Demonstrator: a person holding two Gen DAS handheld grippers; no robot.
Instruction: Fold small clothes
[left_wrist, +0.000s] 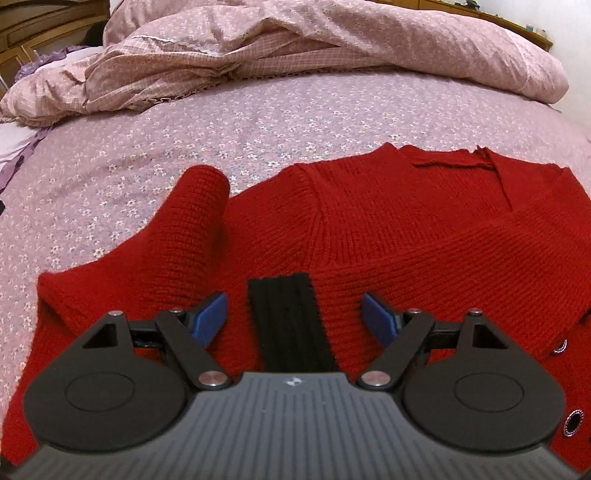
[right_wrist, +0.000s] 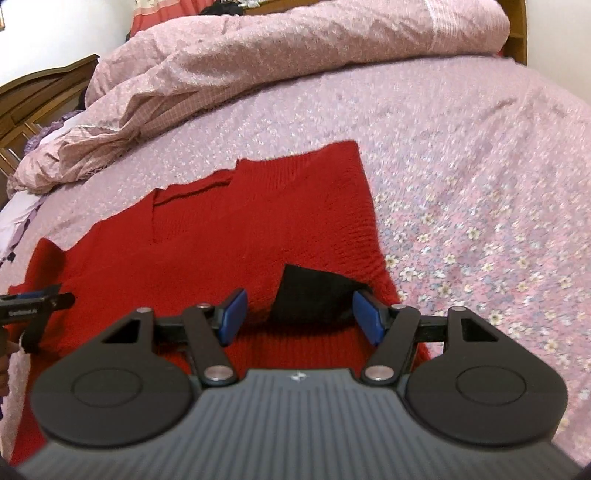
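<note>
Sweater (left_wrist: 369, 221) in red knit lies spread on the flowered bedsheet (left_wrist: 258, 118), its neckline toward the crumpled pink duvet (left_wrist: 295, 48) heaped along the bed's far edge. My left gripper (left_wrist: 295, 319) hovers over the left sleeve's black cuff (left_wrist: 288, 325); its blue pads (left_wrist: 210, 317) stand wide on either side, apart from the rib. That sleeve bends upward in a fold toward the shoulder. My right gripper (right_wrist: 299, 314) is also spread, over the other black cuff (right_wrist: 317, 295) near the sweater's right side; its right pad (right_wrist: 365, 314) sits just beside the cuff's edge, and I cannot tell whether it touches.
</note>
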